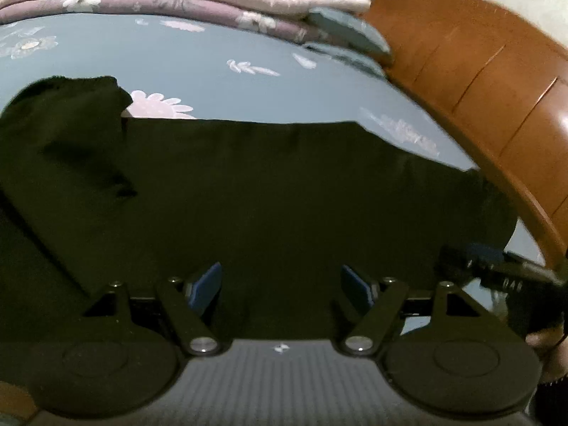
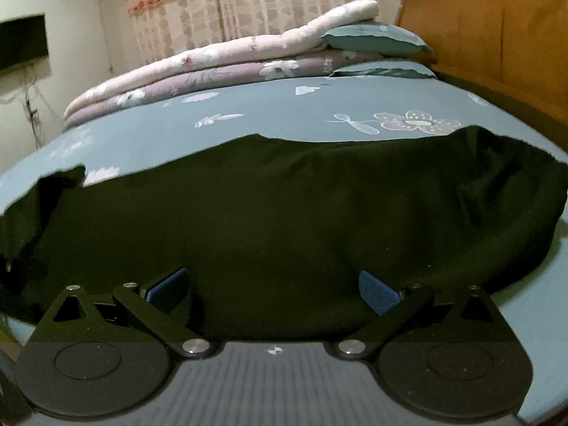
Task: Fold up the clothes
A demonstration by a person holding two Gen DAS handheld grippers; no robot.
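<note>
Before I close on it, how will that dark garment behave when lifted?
Likely floppy: the dark garment lies flat on the bedsheet, its edges wavy. Probably light, since the cloth looks thin. One pinch would likely leave the rest sagging, so both open grippers should share it.

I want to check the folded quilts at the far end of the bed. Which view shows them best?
The right wrist view: the folded quilts show as two stacked layers, well inside the frame. The left wrist view squeezes them along its top edge.

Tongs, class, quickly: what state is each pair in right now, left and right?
Left tongs: open, holding nothing, over the dark garment.
Right tongs: open, holding nothing, over the same garment.
</note>
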